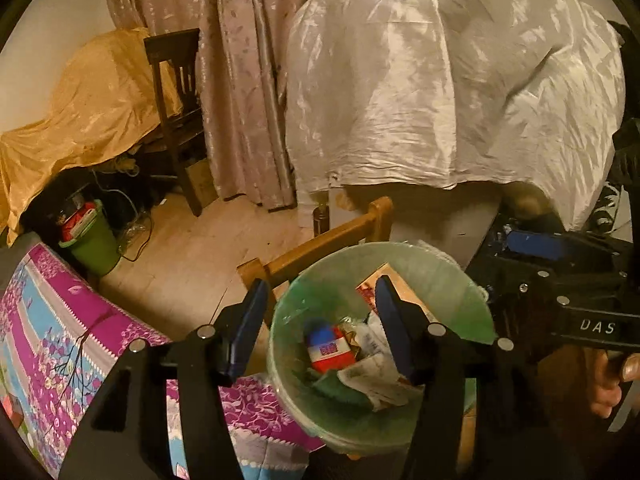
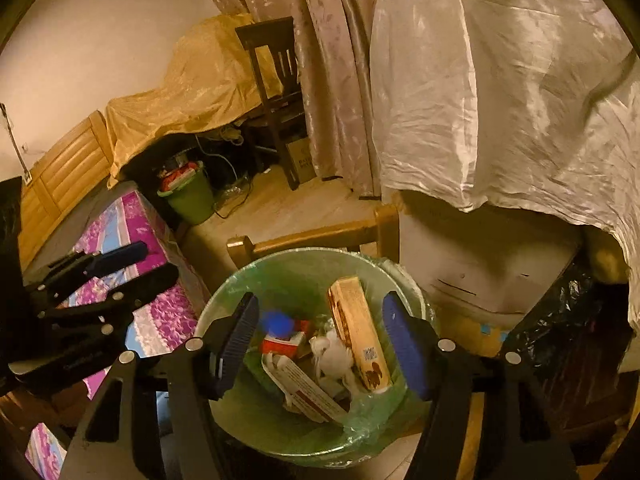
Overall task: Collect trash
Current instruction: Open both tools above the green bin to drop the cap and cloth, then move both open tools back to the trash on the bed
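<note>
Right wrist: trash bin [image 2: 224, 300] (lined) below parted fingers [image 2: 404, 340].

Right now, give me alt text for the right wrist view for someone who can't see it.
The right hand-held gripper hangs open and empty over a green-lined trash bin holding a tan carton, a red packet and crumpled paper. The left hand-held gripper sits at left over a purple floral cover.
</note>
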`<state>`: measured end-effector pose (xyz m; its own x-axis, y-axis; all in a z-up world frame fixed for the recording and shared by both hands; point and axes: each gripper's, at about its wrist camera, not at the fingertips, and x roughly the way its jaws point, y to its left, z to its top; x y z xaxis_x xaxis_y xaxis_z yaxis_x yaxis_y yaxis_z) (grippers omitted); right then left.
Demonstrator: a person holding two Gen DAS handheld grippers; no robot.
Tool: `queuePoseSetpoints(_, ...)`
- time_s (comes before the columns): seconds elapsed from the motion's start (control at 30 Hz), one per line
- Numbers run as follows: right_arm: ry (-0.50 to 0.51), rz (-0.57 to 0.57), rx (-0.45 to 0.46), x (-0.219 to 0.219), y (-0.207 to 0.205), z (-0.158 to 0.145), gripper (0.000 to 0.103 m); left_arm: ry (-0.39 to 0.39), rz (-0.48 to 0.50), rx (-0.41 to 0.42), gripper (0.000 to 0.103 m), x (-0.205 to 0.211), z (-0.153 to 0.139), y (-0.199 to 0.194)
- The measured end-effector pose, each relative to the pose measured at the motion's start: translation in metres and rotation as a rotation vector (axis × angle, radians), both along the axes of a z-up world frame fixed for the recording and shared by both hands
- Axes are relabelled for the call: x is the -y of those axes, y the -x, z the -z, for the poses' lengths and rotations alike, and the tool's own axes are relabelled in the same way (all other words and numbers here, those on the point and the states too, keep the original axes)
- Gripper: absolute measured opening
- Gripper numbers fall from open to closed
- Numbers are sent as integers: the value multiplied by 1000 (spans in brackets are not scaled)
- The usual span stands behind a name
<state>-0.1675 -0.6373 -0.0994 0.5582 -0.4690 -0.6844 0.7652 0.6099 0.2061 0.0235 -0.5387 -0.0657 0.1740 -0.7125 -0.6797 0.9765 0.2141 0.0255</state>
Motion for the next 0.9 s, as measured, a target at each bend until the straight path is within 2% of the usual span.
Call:
queuePoseSetpoints(0.1,12,5,-3,-3,-1,1,66,-2,-27,-13,53,-4,3,-6)
queuePoseSetpoints(0.3,42,10,17,-13,-5,-8,66,18,-73,10,53,-20,-2,-14)
queuePoseSetpoints(0.47,116,22,31,-31,-14,-22,66,30,-149,7,53,-39,-2,-30)
queuePoseSetpoints(0.6,201,34,38,-51,-21,-33,66,58,-243,16,53,-65,-4,-43)
queuePoseSetpoints(0.77,279,38,66,-80,-30,-42,66,97,-353,78,53,-112,-6,-57)
queuePoseSetpoints(0.9,350,29,81,-109,-48,-46,66,107,-458,60,53,-153,-3,-79)
